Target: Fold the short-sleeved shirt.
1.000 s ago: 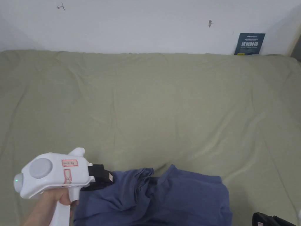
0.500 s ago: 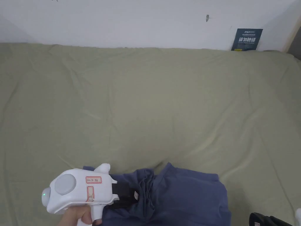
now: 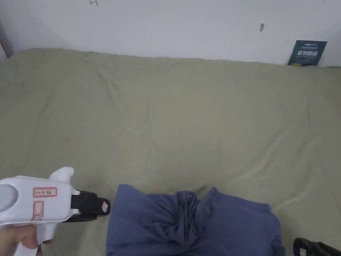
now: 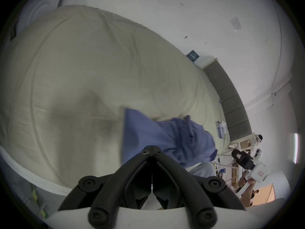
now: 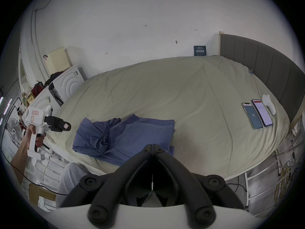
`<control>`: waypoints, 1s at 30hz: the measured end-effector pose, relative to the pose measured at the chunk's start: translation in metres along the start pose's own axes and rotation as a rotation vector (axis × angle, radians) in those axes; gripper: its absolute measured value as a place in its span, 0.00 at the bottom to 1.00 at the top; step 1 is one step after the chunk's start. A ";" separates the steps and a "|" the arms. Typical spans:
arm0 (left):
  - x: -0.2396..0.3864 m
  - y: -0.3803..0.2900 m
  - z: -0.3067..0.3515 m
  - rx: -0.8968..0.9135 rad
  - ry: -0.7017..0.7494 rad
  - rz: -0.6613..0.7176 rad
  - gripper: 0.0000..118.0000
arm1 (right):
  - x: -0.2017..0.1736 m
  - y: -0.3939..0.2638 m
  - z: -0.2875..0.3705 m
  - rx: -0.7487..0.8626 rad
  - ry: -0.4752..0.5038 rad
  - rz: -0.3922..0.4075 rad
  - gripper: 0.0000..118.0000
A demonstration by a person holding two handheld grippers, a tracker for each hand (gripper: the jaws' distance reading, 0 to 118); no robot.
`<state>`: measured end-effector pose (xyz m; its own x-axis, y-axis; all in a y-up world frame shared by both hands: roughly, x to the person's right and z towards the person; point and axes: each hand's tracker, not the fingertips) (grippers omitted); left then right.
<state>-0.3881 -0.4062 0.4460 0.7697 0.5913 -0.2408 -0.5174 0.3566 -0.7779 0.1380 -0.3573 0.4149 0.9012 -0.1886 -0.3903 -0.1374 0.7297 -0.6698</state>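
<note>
The blue short-sleeved shirt (image 3: 196, 223) lies bunched and partly folded at the near edge of the bed, with a ridge of gathered cloth down its middle. My left gripper (image 3: 104, 207) hovers just left of the shirt, shut and holding nothing, apart from the cloth. In the left gripper view its jaws (image 4: 152, 148) meet in front of the shirt (image 4: 166, 136). My right gripper (image 3: 301, 246) sits at the shirt's near right corner. In the right gripper view it (image 5: 153, 145) is shut over the shirt's (image 5: 125, 136) near edge with no cloth between the jaws.
The olive bed sheet (image 3: 166, 116) stretches wide and bare beyond the shirt. Two phones (image 5: 257, 115) and a white device (image 5: 269, 103) lie near the grey headboard (image 5: 264, 64) on the right. A dark sign (image 3: 307, 52) leans on the white wall.
My left gripper has pulled back to the left, off the shirt's left part where it was before. The shirt's left flap now lies flatter. The head camera has shifted.
</note>
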 end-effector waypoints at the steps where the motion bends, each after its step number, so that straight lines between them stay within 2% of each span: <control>1: -0.003 -0.001 -0.003 0.001 -0.020 0.013 0.00 | -0.001 0.000 0.000 -0.002 0.000 0.001 0.00; 2: -0.006 -0.001 -0.008 -0.010 -0.078 0.025 0.00 | -0.002 0.000 0.000 -0.003 -0.001 0.003 0.00; 3: -0.008 -0.001 -0.013 -0.022 -0.109 0.052 0.06 | -0.003 0.000 0.001 -0.007 -0.002 0.004 0.00; 4: -0.011 -0.002 -0.020 -0.029 -0.125 0.079 0.42 | -0.003 0.001 0.001 -0.009 -0.002 0.006 0.00; 5: -0.015 -0.001 -0.027 -0.044 -0.132 0.084 0.83 | -0.003 0.001 0.001 -0.009 -0.001 0.008 0.00; 6: -0.019 -0.005 -0.032 -0.068 -0.127 0.112 1.00 | -0.004 0.001 0.001 -0.012 -0.003 0.010 0.00; 13: -0.029 0.004 -0.082 -0.091 -0.238 0.152 0.98 | -0.004 0.002 0.001 -0.023 -0.021 0.009 0.00; 16: -0.026 0.008 -0.094 -0.087 -0.355 0.171 0.95 | -0.003 0.000 0.002 -0.027 -0.028 0.006 0.00; 17: -0.028 0.004 -0.096 -0.100 -0.355 0.177 0.88 | -0.002 -0.001 0.002 -0.029 -0.030 0.004 0.00; 18: -0.026 0.003 -0.097 -0.107 -0.351 0.170 0.73 | -0.002 -0.002 0.002 -0.030 -0.032 0.002 0.00; 19: -0.025 0.002 -0.095 -0.111 -0.313 0.131 0.35 | -0.001 -0.002 0.002 -0.032 -0.034 -0.001 0.00; 20: -0.024 0.000 -0.094 -0.134 -0.264 0.119 0.13 | 0.000 -0.003 0.002 -0.032 -0.034 -0.003 0.00; 21: -0.032 -0.002 -0.099 -0.150 -0.199 0.102 0.13 | 0.000 -0.003 0.002 -0.031 -0.033 -0.007 0.00; 23: -0.041 -0.002 -0.090 -0.127 -0.294 0.159 0.12 | 0.003 -0.004 0.002 -0.031 -0.028 -0.011 0.00; 26: -0.036 -0.001 -0.071 -0.081 -0.230 0.061 0.10 | 0.003 -0.003 0.004 -0.023 -0.028 -0.010 0.00; 30: -0.039 0.004 -0.030 -0.038 -0.209 0.080 0.09 | 0.005 0.000 0.008 -0.005 -0.026 -0.003 0.00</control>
<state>-0.4087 -0.4500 0.4349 0.6308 0.7548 -0.1800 -0.5558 0.2776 -0.7835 0.1462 -0.3527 0.4176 0.9118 -0.1736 -0.3720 -0.1366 0.7261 -0.6738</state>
